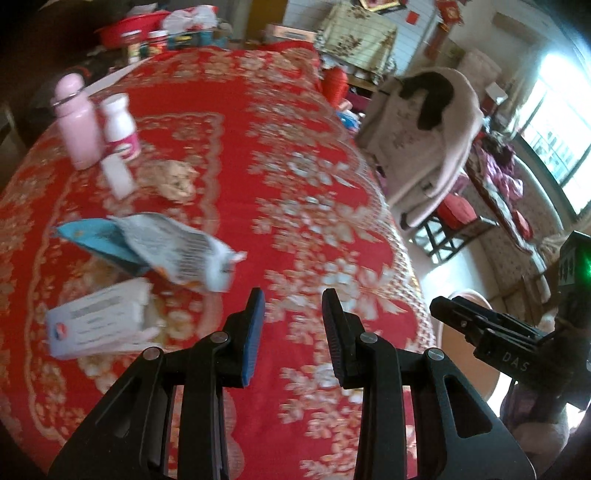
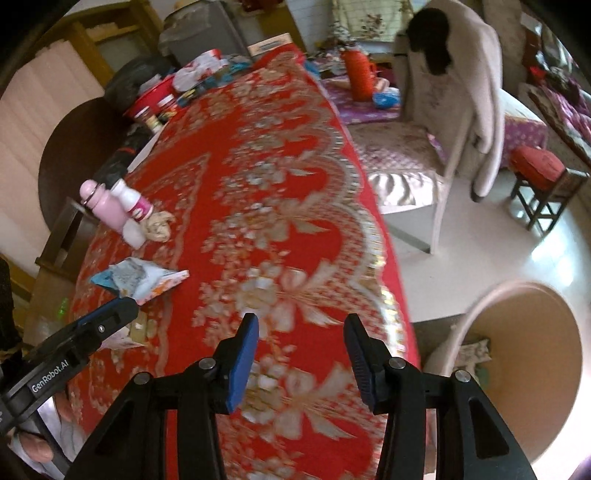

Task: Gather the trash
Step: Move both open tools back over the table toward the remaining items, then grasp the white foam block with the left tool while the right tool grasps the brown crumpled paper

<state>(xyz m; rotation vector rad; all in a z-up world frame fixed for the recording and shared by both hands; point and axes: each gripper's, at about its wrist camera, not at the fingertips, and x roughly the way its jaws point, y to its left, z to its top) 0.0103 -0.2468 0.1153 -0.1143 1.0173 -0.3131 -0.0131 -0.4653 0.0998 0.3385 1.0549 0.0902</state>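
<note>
A crumpled white and blue wrapper (image 1: 159,247) lies on the red flowered tablecloth (image 1: 295,155), left of and just beyond my open, empty left gripper (image 1: 291,306). It also shows in the right wrist view (image 2: 140,278). A crumpled beige tissue (image 1: 171,179) lies farther back, also seen in the right wrist view (image 2: 159,225). A white cardboard box (image 1: 99,321) lies at the near left. My right gripper (image 2: 301,330) is open and empty over the cloth's near right part. A beige waste bin (image 2: 524,354) stands on the floor to the right, with some trash inside.
A pink flask (image 1: 75,122) and two white bottles (image 1: 120,127) stand behind the tissue. Jars, a red bowl (image 1: 129,26) and clutter sit at the table's far end. A chair with a draped coat (image 2: 458,92) and a red-cushioned stool (image 2: 543,177) stand on the right.
</note>
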